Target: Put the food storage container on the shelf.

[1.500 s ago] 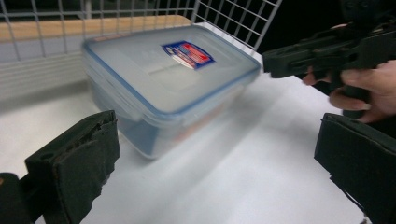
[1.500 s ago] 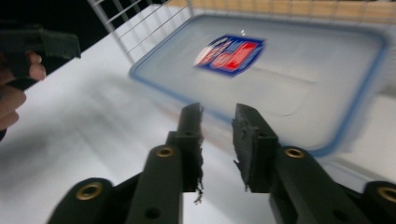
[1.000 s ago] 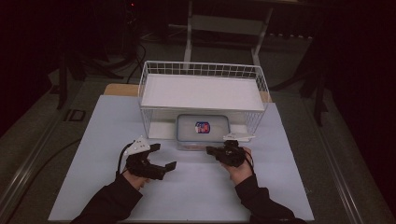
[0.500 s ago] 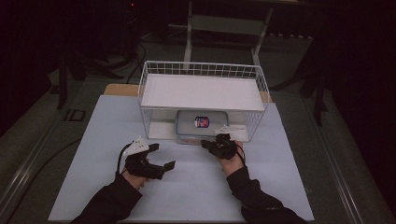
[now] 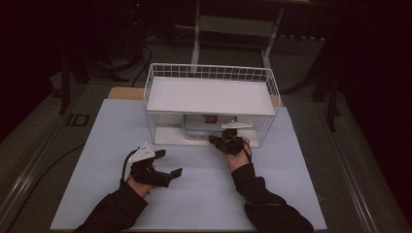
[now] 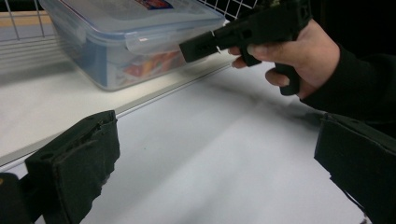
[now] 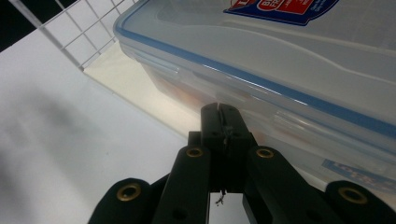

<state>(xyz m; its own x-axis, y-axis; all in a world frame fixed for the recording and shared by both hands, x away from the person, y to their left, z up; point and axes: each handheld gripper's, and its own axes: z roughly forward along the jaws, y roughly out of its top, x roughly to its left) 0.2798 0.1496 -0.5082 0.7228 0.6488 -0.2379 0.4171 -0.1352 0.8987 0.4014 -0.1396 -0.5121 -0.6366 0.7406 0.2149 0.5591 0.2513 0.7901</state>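
A big white table [image 5: 97, 160] was seen from above, and a white wire basket [image 5: 211, 73] with a flat white shelf was stood on it near the far edge. Under that shelf, on the low floor of the basket, a clear plastic box [image 5: 206, 127] with a blue-edged lid and a red and blue sticker was kept. The right gripper [image 5: 214, 140] was held at the open front of the basket, and its jaws were pressed tightly together with nothing between them. Their tips were placed just at the side flap of the box [image 7: 280, 70], below the lid edge; a touch could not be made out. The left gripper [image 5: 170, 162] was rested on the table, well apart from the basket, with its jaws spread wide and nothing held
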